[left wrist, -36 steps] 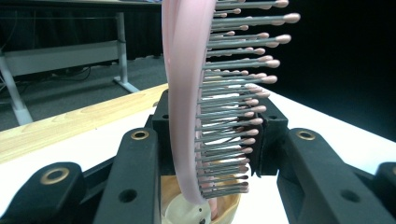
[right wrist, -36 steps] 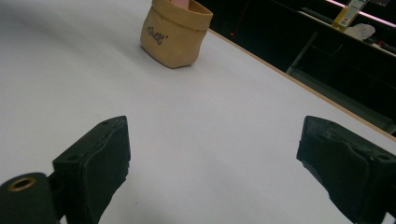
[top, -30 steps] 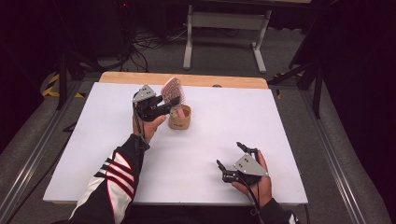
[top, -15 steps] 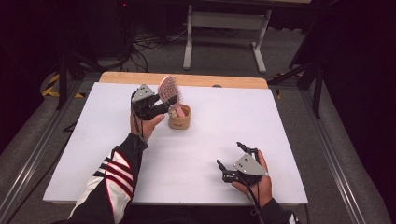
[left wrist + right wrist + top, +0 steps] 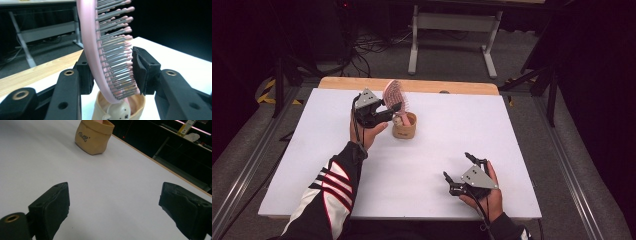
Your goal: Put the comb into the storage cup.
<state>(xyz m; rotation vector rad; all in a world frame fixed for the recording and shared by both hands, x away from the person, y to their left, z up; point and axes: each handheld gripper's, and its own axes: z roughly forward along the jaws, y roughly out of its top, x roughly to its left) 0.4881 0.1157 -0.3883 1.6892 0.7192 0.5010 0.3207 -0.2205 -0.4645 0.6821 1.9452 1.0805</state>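
A white table [image 5: 422, 165] with a wooden far edge [image 5: 452, 86] stands on grey floor [image 5: 452, 55]; a pale metal frame [image 5: 452, 22] and cables [image 5: 367, 47] lie beyond, in darkness.

This looks like a lab or recording studio set up for filming handling work rather than a home. A plain white worktop [image 5: 422, 165] stands in a dark room, its far edge showing a strip of bare wood [image 5: 412, 85]. Beyond that far edge, black cables [image 5: 367, 47] lie tangled on a grey carpeted floor [image 5: 462, 65] beside the white metal legs of another bench [image 5: 452, 22]. Yellow-and-black hazard tape [image 5: 266, 95] marks the floor off the far left corner, and dark stand legs [image 5: 537, 80] rise off the far right corner.
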